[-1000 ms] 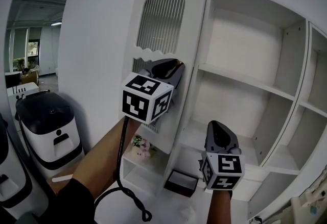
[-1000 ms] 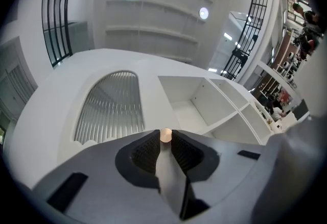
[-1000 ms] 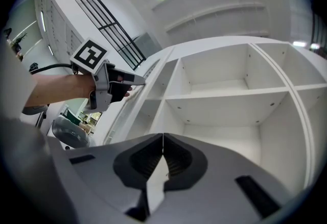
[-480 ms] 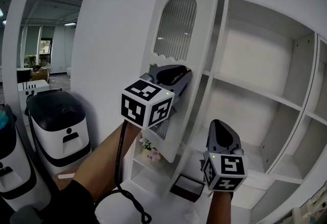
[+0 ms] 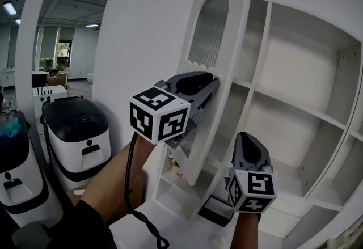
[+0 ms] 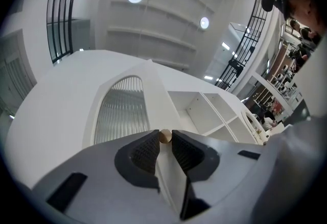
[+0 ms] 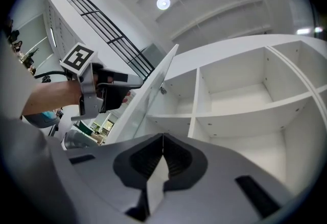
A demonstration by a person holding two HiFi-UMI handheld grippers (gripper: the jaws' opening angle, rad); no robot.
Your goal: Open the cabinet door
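Note:
The white cabinet door point(image 5: 218, 72), with an arched ribbed-glass panel, stands swung well out from the shelf unit point(image 5: 295, 100). My left gripper point(image 5: 211, 81) is shut on the door's small round wooden knob point(image 6: 164, 136), which sits between the pads at the door's edge. In the left gripper view the door point(image 6: 122, 110) fills the middle. My right gripper point(image 5: 245, 141) hangs lower right, in front of the open shelves, jaws shut with nothing between them point(image 7: 162, 139). From the right gripper view I see the door point(image 7: 148, 95) edge-on and the left gripper point(image 7: 110, 93) on it.
Open white shelves point(image 7: 240, 95) lie behind the door. A small black box point(image 5: 212, 208) rests on the bottom shelf. A black-and-white appliance point(image 5: 79, 134) stands on the floor at left. A black cable point(image 5: 136, 208) trails from my left arm.
The door has swung further open with my left gripper holding its knob, and now shows more edge-on. The right gripper has kept its place low in front of the shelves.

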